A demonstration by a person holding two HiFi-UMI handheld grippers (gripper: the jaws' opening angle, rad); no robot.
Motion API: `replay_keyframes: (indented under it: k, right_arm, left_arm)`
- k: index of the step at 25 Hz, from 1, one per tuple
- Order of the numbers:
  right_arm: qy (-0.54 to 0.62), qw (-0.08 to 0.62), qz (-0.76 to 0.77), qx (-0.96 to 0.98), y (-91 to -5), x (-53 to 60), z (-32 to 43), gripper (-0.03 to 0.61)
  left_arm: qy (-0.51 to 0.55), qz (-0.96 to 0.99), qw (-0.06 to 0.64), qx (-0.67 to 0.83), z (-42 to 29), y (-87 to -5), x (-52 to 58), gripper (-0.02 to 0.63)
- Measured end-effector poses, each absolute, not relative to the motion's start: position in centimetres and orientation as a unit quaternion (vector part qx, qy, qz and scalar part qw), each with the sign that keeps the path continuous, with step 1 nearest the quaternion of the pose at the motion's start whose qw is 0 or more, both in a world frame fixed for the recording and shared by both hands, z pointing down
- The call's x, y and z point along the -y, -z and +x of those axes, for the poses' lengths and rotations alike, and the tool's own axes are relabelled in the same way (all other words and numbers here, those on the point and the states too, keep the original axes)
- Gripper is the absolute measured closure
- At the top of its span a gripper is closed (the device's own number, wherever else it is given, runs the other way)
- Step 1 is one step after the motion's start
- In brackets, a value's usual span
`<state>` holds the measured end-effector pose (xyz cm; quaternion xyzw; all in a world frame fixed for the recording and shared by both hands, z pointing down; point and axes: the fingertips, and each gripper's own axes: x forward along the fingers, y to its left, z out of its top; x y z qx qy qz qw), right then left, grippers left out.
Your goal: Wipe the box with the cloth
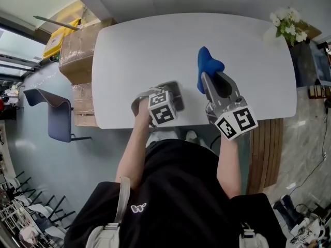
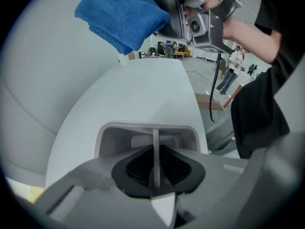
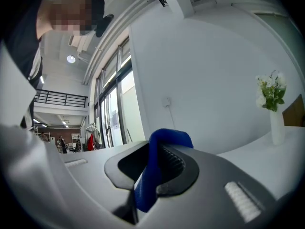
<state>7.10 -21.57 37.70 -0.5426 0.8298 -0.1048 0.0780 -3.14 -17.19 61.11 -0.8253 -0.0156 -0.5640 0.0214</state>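
Blue cloth (image 1: 208, 65) hangs pinched in our right gripper (image 1: 209, 78), whose jaws are clamped on a fold of it. In the right gripper view the fold is squeezed between the pads and bulges out above them. We hold it lifted clear of the white table (image 1: 253, 50), over the middle of the top and apart from the box.

Our left gripper (image 1: 160, 102) is down by the near edge of the table, its jaws pressed together on a thin upright wall of the grey box (image 1: 175, 89). In the left gripper view that wall runs straight up between the pads, with the box's pale rim just beyond. The box rests on the table close to the edge nearest us, to the left of the cloth.

Past both grippers the top runs bare to its rounded far edge, with only flowers (image 1: 286, 22) at the far right corner. Off the left edge, cardboard cartons (image 1: 77, 53) stand against the table, and a blue chair (image 1: 54, 112) sits near them on the floor
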Motion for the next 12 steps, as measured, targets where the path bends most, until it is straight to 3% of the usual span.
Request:
replay_keyframes:
  k: [12]
  right_arm:
    - [0.113, 0.076, -0.56, -0.817, -38.7, 23.9, 8.2, 0.525]
  left_arm:
    - [0.624, -0.778, 0.063, 0.044, -1.9, -63.4, 19.4, 0.561]
